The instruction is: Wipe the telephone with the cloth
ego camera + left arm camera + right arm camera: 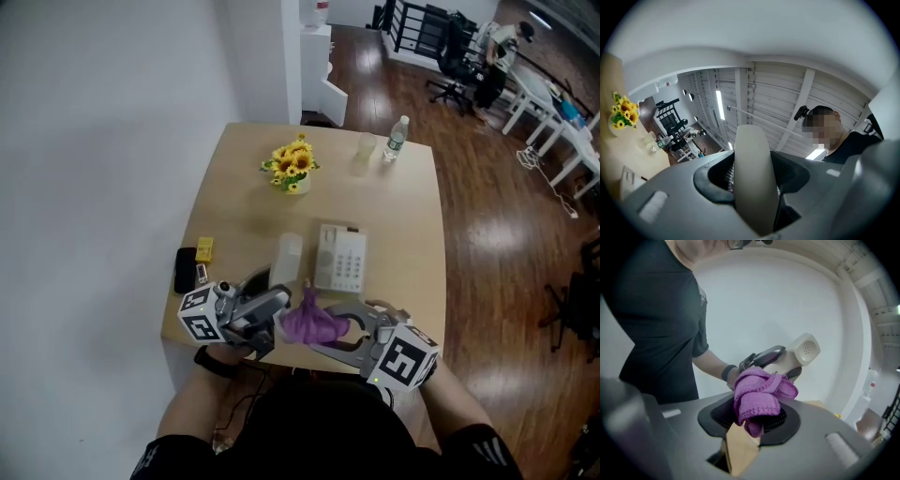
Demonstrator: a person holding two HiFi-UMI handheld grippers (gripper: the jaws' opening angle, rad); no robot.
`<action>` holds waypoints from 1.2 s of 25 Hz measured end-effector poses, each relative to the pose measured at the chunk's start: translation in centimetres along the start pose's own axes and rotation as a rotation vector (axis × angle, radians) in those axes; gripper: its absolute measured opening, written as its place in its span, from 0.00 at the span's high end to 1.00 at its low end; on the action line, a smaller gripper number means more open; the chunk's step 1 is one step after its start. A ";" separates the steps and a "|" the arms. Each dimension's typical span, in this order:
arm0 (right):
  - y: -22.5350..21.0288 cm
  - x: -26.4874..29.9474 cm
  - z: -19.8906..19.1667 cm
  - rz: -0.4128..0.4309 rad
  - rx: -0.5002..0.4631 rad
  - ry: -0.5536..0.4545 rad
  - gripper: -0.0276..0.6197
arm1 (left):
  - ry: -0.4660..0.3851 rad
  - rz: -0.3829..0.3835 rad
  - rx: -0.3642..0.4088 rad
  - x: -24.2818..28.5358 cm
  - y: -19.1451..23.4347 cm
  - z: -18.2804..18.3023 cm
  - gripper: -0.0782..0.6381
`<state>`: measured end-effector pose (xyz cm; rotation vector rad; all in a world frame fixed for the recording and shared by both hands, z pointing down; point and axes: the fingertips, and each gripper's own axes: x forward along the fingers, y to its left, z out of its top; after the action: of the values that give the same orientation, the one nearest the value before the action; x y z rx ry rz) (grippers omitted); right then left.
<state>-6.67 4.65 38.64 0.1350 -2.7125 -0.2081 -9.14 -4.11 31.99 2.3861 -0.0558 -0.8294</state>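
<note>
Right tongs (319, 330) pinch a bunched purple cloth (314, 322); left tongs (272, 307) clamp the cream handset (286, 255) (clear of its cradle), just beside the cloth. Beyond, the telephone base (341, 259) sits on the bench (412, 234), with sunflowers (292, 165) farther back.

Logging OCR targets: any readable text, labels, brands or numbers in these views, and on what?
No text is readable in any view.
telephone keypad: key marks too small to read.
water bottle: label too small to read.
yellow box: no print can be made out.
marker cubes: black-and-white patterns only, no letters.
</note>
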 end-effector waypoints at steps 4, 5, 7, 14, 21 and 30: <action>-0.4 -1.3 -1.5 -0.003 0.053 -0.027 0.75 | -0.052 -0.022 -0.018 -0.1 -0.4 1.2 0.58; -1.4 -1.7 -1.6 -0.049 0.096 -0.063 0.75 | -0.063 -0.030 -0.019 -0.1 -0.5 1.6 0.58; -3.6 -2.1 -1.9 -0.145 0.199 -0.121 0.75 | -0.077 -0.037 -0.013 0.2 -0.7 2.0 0.58; -3.5 -0.1 -1.5 -0.181 0.285 -0.210 0.75 | -0.135 -0.030 -0.010 0.5 0.0 2.7 0.58; -1.5 0.1 -2.3 -0.091 0.295 -0.203 0.75 | -0.147 0.010 -0.035 -0.2 1.9 2.3 0.58; 0.3 -0.9 -2.7 0.074 0.329 -0.275 0.75 | -0.108 0.123 -0.020 -0.5 5.3 1.3 0.58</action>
<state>-4.78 4.71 40.76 0.1060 -2.9995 0.2627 -9.56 -8.99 34.39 2.2923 -0.2350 -0.8953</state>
